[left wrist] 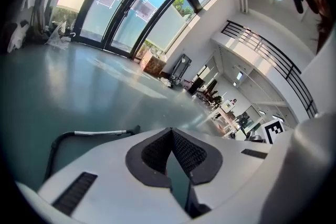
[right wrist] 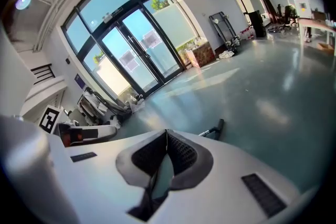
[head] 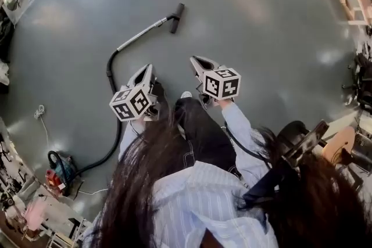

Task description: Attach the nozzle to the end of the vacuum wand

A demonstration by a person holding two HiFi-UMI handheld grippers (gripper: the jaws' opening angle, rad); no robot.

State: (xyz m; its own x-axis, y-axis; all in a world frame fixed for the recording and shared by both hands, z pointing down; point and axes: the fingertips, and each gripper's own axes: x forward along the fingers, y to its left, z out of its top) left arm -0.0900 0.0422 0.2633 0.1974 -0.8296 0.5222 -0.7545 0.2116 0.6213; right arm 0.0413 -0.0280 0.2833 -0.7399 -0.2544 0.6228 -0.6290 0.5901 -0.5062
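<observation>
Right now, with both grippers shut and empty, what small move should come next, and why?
Probably just rest the left gripper and right gripper, both shut and empty: the black nozzle already seems seated on the end of the silver metal vacuum wand lying on the grey floor, so nothing looks left to attach.

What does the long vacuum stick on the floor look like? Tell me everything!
The wand is a thin, straight, shiny silver tube that looks like metal. It lies flat on the smooth grey floor, pointing slantwise away from the person. A dark bar-shaped nozzle sits crosswise on its far end. At its near end a black hose curves round and runs back to a small red and black vacuum cleaner. Nothing is holding the wand.
</observation>
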